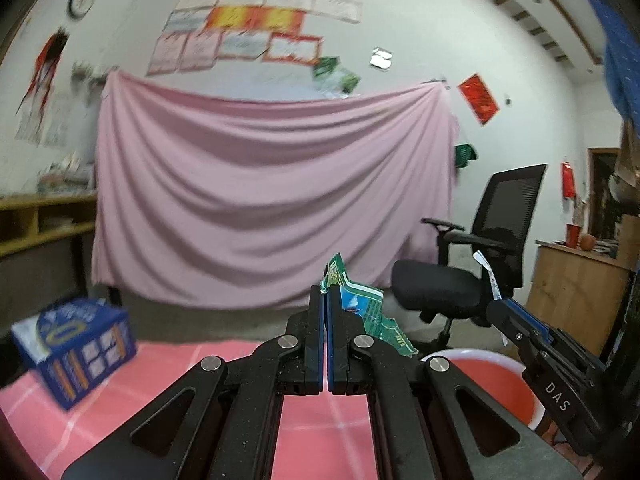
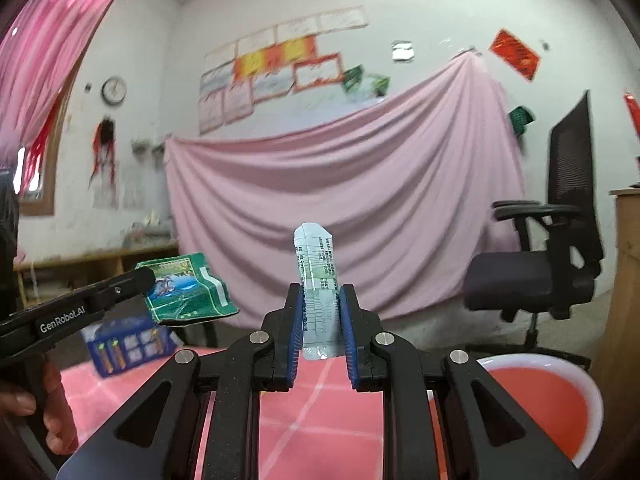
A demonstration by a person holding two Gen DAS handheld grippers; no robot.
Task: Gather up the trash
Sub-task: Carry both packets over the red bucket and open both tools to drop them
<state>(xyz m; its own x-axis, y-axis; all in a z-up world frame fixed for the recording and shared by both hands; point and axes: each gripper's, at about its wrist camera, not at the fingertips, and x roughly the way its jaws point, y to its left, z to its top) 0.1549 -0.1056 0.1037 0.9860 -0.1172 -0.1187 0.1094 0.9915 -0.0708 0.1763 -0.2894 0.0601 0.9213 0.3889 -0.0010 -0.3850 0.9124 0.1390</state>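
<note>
Holding trash above the pink table, my left tongs (image 1: 325, 300) pinch a crumpled green wrapper (image 1: 372, 316). My right tongs (image 2: 320, 316) clamp an upright pale printed sachet (image 2: 316, 276); the white-rimmed red basin (image 2: 536, 404) sits lower right, nearer them.

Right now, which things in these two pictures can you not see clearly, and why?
- Red basin: the frame edge and gripper body cut it off in both views, so its contents stay unknown.
- Green wrapper: in the left view the left gripper hides part of it.
- White packet: its print is too small to read.
- Blue box: blurred in both views.
</note>
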